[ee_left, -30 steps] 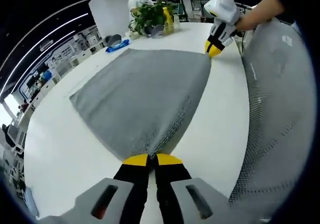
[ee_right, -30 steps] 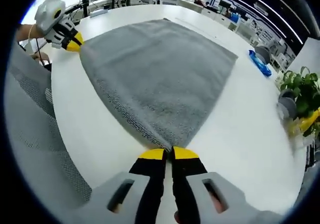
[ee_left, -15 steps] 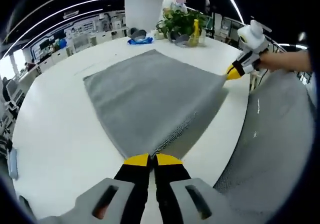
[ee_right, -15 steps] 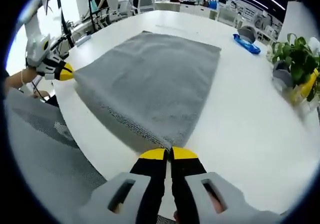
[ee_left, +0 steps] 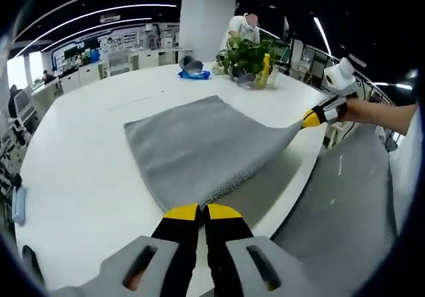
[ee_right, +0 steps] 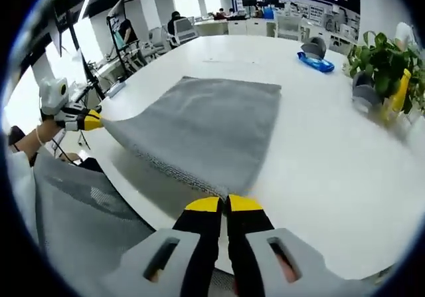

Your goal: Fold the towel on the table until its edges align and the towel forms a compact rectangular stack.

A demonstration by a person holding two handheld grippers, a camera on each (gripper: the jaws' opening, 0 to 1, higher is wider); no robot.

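Note:
A grey towel (ee_left: 199,144) lies on the white table (ee_left: 80,177), its near edge lifted off the surface. My left gripper (ee_left: 202,212) is shut on one near corner of the towel. The right gripper (ee_left: 311,118) comes in from the right of the left gripper view, holding the other near corner. In the right gripper view my right gripper (ee_right: 223,204) is shut on its corner of the towel (ee_right: 206,124), and the left gripper (ee_right: 91,120) shows at the left, pinching the far end of the same raised edge. The far part of the towel rests flat.
A potted plant (ee_left: 249,54) with a yellow bottle (ee_right: 398,94) stands at the table's far side, beside a blue packet (ee_left: 194,75) and a dark grey object (ee_right: 313,46). A grey mesh chair back (ee_left: 352,204) is close under the hands. Office desks and chairs fill the background.
Both grippers have lifted the towel's near edge and drawn it back toward the table's edge; the views now look flatter across the table. Both stay shut on their corners.

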